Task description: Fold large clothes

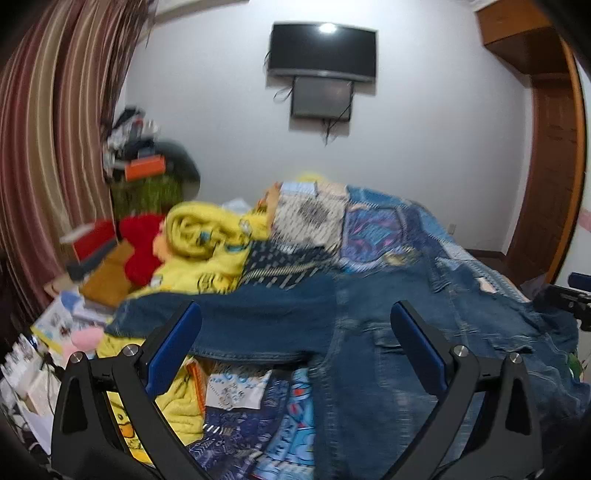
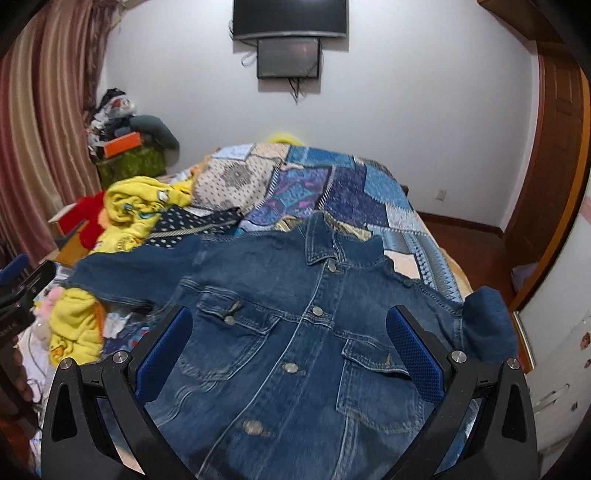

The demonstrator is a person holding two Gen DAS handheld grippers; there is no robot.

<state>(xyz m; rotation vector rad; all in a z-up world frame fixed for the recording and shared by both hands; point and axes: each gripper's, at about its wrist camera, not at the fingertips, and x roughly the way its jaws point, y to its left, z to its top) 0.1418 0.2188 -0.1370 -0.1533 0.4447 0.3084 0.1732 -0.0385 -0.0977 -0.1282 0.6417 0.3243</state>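
Observation:
A dark blue denim jacket (image 2: 295,325) lies front-up and buttoned on the patchwork bedspread (image 2: 351,192), collar toward the far wall, sleeves spread to both sides. My right gripper (image 2: 288,332) is open and empty, hovering above the jacket's chest between the two pockets. In the left wrist view the jacket (image 1: 406,332) fills the right half, its left sleeve (image 1: 240,314) stretched across. My left gripper (image 1: 295,332) is open and empty above that sleeve. The right gripper's body shows at the right edge of the left wrist view (image 1: 569,295).
A yellow blanket (image 2: 140,206), a red plush (image 2: 88,218) and boxes crowd the bed's left side. A striped curtain (image 2: 33,129) hangs at left. A TV (image 2: 291,18) hangs on the far wall. A wooden door (image 2: 554,147) and white drawers (image 2: 561,362) stand at right.

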